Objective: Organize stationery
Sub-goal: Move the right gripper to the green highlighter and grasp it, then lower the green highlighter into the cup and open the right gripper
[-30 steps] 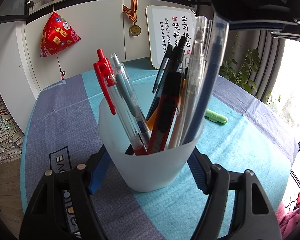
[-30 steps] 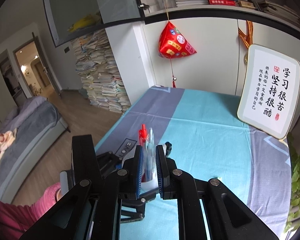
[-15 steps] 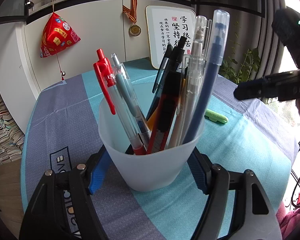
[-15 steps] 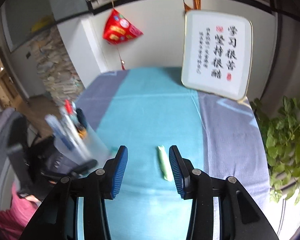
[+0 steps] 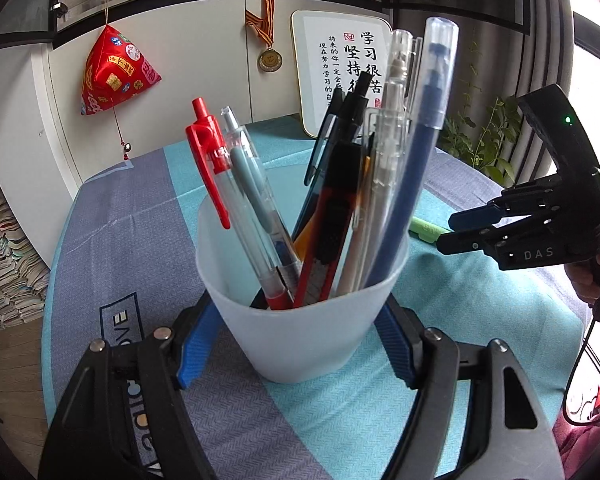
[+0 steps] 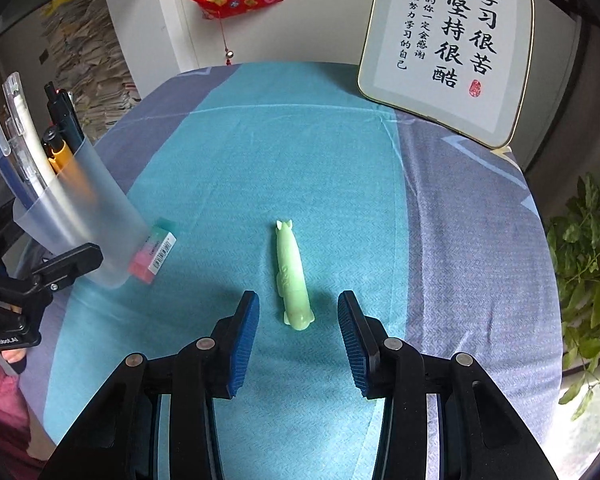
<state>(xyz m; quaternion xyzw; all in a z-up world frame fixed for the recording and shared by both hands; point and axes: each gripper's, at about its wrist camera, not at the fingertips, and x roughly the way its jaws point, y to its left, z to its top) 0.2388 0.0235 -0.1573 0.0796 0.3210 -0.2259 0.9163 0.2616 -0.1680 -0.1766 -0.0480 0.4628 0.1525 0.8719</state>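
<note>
A frosted plastic cup [image 5: 300,320] stands on the blue and grey tablecloth [image 5: 112,248] and holds several pens [image 5: 340,208]. My left gripper [image 5: 296,344] is shut on it, one blue pad on each side. In the right wrist view the cup [image 6: 84,216] is at the left. A pale green pen [image 6: 290,272] lies on the cloth, its near end between the fingers of my right gripper [image 6: 299,316]. Those jaws are closing and the pads stand clear of the pen. In the left wrist view the right gripper [image 5: 446,232] hangs over the green pen [image 5: 426,230].
A pink and green eraser [image 6: 154,250] lies against the cup's foot. A framed calligraphy board [image 6: 448,44] leans at the table's back. A leafy plant [image 6: 588,240] stands past the right edge. Paper stacks [image 6: 88,68] sit on the floor to the left.
My right gripper left the spot above the cup, swung right and sank to the green pen, its jaws now apart. The left gripper and cup stayed still.
</note>
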